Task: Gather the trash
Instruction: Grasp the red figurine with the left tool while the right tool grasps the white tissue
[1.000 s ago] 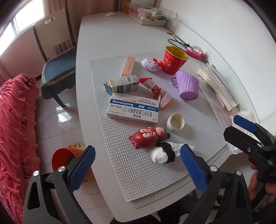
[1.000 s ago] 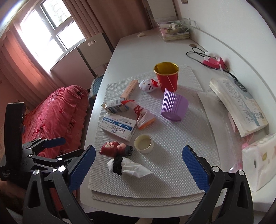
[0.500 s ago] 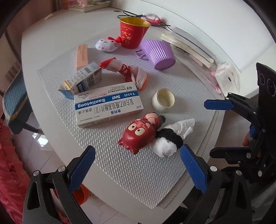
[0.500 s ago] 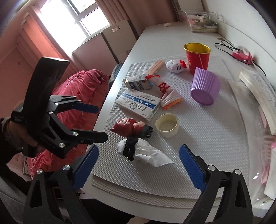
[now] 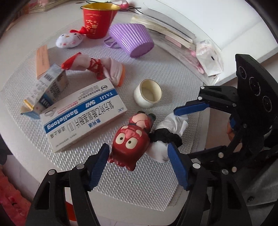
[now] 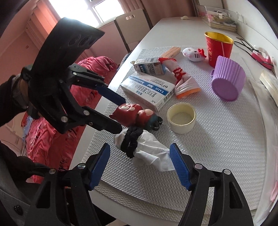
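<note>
Left gripper (image 5: 139, 160) spread wide around red plastic cartoon figurine (image 5: 133, 140) on textured white mat (image 5: 156, 69). Right gripper (image 6: 139, 160) gaping over crumpled white tissue (image 6: 147, 147) just beside figurine, black band wrapped round it.

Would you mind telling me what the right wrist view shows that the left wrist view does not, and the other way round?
Only the right wrist view shows the window, the chair and the pink bedding. Only the left wrist view shows the clear plastic packet at the table's edge. Both show the red toy figure flanked by the open left gripper, the white tissue wrapped in a black band, in front of the open right gripper, the tape roll and the medicine box.
</note>
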